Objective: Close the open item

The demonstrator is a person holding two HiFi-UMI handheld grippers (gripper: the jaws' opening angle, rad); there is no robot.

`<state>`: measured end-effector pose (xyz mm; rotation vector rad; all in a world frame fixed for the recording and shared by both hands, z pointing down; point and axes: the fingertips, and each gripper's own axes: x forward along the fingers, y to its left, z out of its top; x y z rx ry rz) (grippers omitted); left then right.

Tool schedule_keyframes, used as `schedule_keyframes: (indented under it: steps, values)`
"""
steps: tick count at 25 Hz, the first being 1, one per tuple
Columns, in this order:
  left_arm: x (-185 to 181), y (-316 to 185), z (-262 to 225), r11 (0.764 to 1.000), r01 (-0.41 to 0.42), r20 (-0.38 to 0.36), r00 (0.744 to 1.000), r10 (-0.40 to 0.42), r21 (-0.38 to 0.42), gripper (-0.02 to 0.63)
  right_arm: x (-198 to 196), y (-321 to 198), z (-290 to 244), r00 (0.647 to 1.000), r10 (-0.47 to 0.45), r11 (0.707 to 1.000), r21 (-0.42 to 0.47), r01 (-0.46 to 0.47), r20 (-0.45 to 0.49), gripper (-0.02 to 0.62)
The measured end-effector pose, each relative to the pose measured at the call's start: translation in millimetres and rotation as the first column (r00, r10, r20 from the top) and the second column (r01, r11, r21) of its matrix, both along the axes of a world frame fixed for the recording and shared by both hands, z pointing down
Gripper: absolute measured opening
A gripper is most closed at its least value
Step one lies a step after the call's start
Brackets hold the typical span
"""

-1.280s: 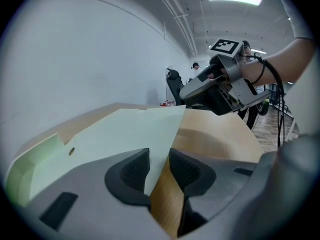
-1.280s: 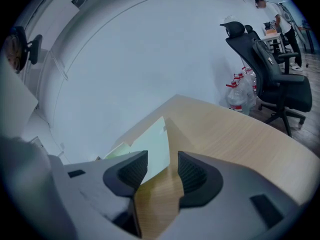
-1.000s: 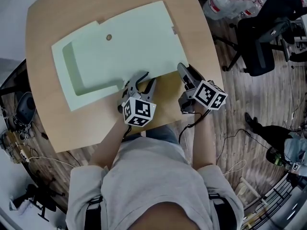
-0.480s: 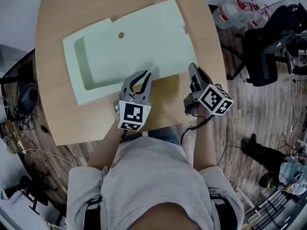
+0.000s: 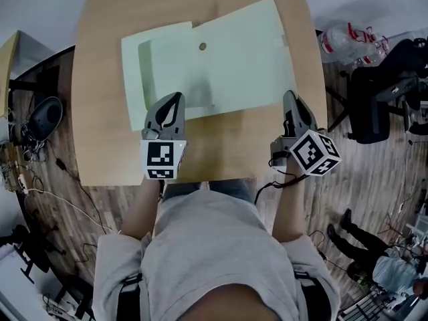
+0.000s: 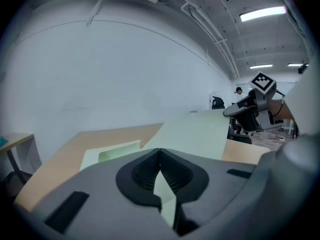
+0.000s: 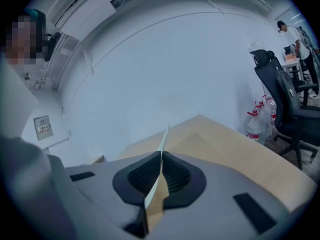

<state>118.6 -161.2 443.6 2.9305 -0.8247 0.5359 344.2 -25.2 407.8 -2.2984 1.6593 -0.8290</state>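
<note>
Near the counter (image 5: pixel 100 119) edge, left tool (image 5: pixel 172 100) and right tool (image 5: pixel 292 99) have just clamped the folder cover (image 5: pixel 241 65), so folding it shut can begin.

Pale green folder (image 5: pixel 227 65), cover lifted, on table (image 5: pixel 100 119).

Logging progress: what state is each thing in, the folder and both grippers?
folder: open, near edge of its cover lifted off the table.
left gripper: jaws just closed, shut on the cover's edge.
right gripper: jaws just closed, shut on the cover's edge.
</note>
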Motion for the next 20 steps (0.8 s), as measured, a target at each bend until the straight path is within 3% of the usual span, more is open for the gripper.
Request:
schedule_keyframes:
  steps: [10,20]
  values:
    - [-92,-28,-2,0.987,0.160,-0.011,0.987,-0.160,0.011,0.015,-64,-36,-57,0.989,-0.100,0.991,0.076,0.108,-0.107,0.018]
    - [-150,-38,-5,0.976,0.216,-0.048,0.975,-0.216,-0.003,0.015,-149,-75,-81,0.956,-0.227,0.967,0.076,0.244,-0.189,0.020]
